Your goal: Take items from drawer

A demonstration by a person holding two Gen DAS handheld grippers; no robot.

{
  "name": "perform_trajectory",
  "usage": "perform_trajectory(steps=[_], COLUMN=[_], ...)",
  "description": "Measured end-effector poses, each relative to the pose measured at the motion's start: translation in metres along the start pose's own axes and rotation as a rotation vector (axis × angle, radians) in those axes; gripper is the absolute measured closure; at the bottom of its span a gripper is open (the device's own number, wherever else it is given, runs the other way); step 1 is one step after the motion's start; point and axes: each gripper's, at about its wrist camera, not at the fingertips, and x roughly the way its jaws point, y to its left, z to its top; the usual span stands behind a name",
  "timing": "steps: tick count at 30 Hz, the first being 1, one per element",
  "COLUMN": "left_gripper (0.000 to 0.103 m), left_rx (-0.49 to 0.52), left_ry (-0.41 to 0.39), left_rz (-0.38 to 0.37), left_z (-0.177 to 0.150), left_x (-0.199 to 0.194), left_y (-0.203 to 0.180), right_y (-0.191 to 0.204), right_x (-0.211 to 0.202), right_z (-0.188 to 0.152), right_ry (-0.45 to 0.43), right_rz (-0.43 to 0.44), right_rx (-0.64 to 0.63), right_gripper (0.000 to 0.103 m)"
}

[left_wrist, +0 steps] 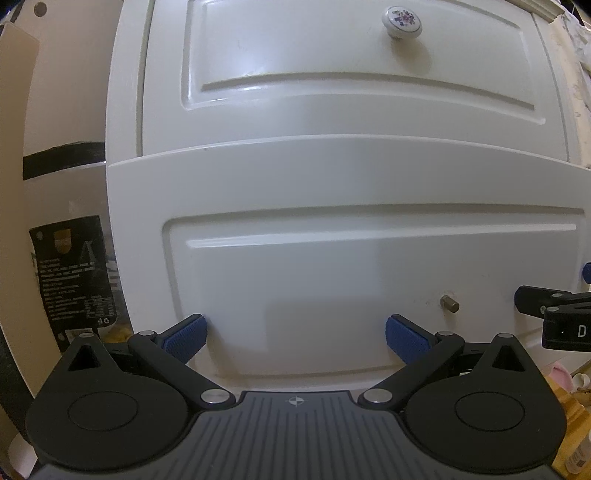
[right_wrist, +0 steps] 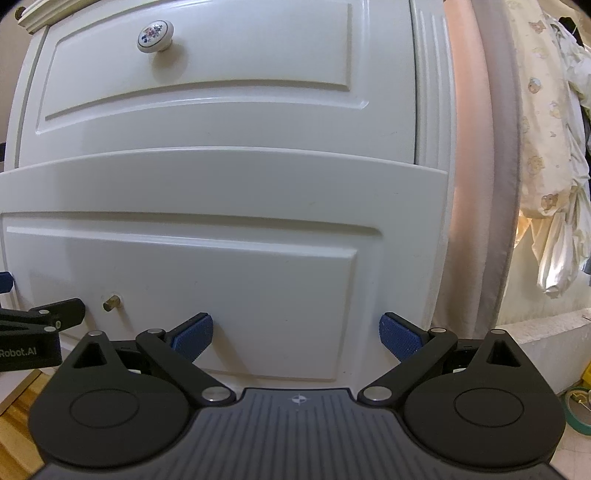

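Left wrist view: the left gripper (left_wrist: 294, 334) is held with blue pads (left_wrist: 184, 338) spread wide, nothing between them. The lower drawer (left_wrist: 332, 266), pulled slightly out of the white cabinet (left_wrist: 125, 110), is seen directly ahead, its front close to the fingertips. A bare metal stud (left_wrist: 449, 303) is noted ahead and right. The upper drawer (left_wrist: 362, 66) with its floral knob (left_wrist: 403, 21) is placed above.

Right wrist view: the right gripper (right_wrist: 295, 334) is likewise spread, empty. The stud is located ahead-left; a patterned cloth (right_wrist: 550, 155) is hung far right. Drawer contents cannot be seen.
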Motion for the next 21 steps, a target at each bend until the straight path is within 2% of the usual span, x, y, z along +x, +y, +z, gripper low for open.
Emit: perform_trajectory(steps=[21], left_gripper=[0.0], left_rx=[-0.003], left_ry=[0.012], left_rz=[-0.006], left_z=[0.008], left_x=[0.019], left_y=[-0.003], right_y=[-0.003], right_x=[0.019], right_z=[0.001], right_ry=[-0.004], right_rz=[-0.002], right_rx=[-0.014], right_gripper=[0.0])
